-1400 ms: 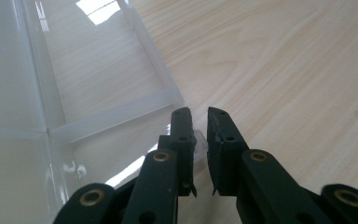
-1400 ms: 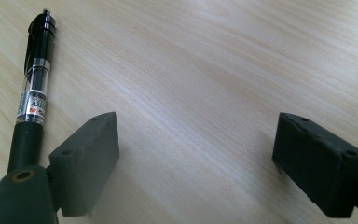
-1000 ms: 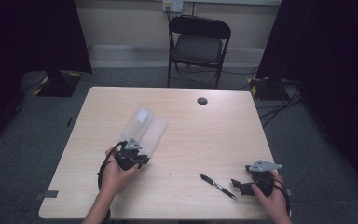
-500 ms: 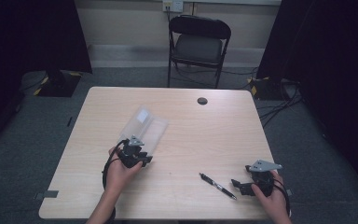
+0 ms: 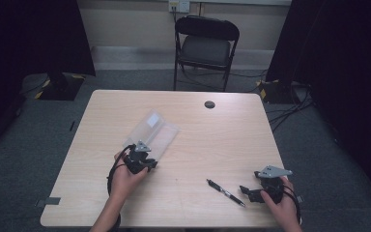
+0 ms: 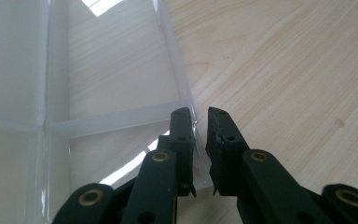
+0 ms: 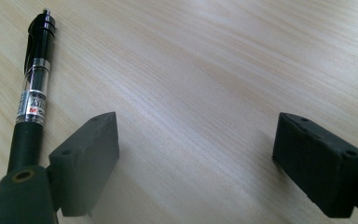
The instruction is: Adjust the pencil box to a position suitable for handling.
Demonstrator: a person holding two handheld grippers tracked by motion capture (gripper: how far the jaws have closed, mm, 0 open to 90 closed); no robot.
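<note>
Left gripper (image 6: 200, 116) has just been closing and now pinches the near corner wall of the clear plastic case (image 5: 152, 133), the hand (image 5: 125, 181) reaching in from the table's (image 5: 222, 130) near edge. Right gripper (image 7: 196, 140) rests low with jaws wide apart, the black pen (image 7: 30, 102) lying just outside one jaw. The case's far end is cut off in the left gripper view.

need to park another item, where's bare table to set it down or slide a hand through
Bare wood lies across the far right, between the grommet hole and the table edge, and in the middle between the clear plastic case and the pen. It is crowded at the left gripper pinching the case, and near the right gripper by the pen.
</note>
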